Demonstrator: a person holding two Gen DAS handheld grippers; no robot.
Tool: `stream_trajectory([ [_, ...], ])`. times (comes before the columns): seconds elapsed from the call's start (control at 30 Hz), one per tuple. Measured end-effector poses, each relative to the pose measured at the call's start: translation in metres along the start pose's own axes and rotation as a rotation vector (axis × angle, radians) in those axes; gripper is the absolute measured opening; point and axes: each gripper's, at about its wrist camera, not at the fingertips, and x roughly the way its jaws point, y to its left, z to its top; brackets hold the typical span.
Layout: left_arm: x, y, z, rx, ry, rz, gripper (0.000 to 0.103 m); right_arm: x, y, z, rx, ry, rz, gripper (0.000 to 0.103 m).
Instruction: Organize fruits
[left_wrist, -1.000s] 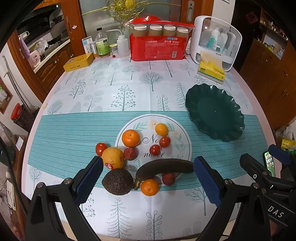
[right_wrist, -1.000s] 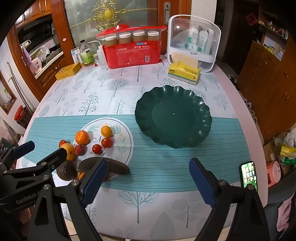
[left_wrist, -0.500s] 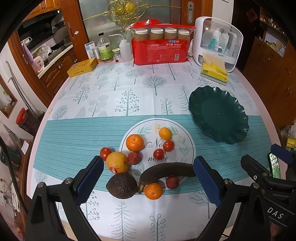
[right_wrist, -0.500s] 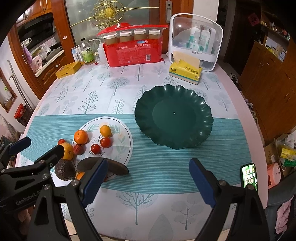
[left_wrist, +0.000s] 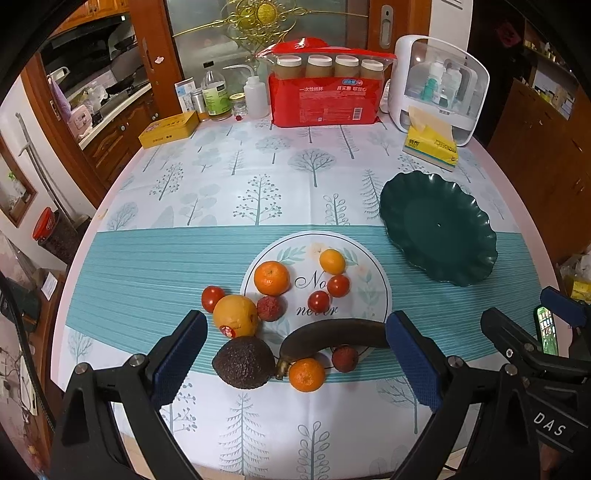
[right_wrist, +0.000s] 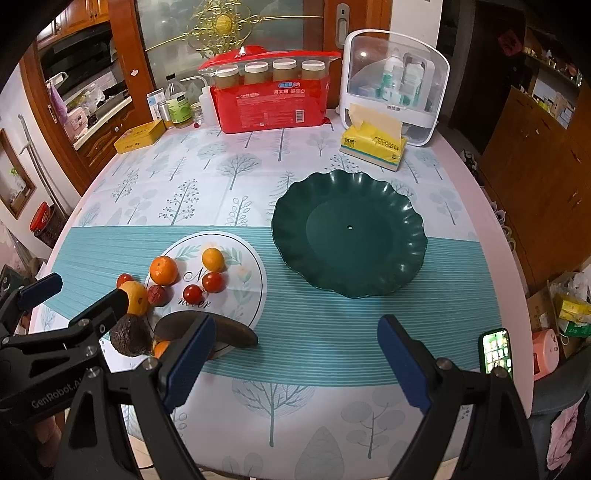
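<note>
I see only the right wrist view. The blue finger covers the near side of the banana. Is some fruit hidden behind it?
Observer: Yes. A mandarin and a lychee lie close against the near side of the banana.
Operator: Is the left gripper open? I see it only from the side.
Observer: The left gripper is wide open and holds nothing.
Operator: The avocado is half covered for me. Is anything on the orange behind it?
Observer: Behind the avocado, the orange has a red sticker low on its near side.
</note>
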Motion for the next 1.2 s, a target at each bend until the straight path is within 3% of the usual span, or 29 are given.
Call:
stream_trajectory([
  [0.8, 0.001, 0.020, -0.020, -0.002, 0.038, 0.012, 0.097, 0.005, 0.018, -0.014, -0.002, 0.036, 0.006, 0.090],
  [1.2, 0.019, 0.055, -0.001, 0.051, 0.076, -0.042, 0.097, 0.015, 0.048, -0.006, 0.050, 0.084, 0.008, 0.090],
])
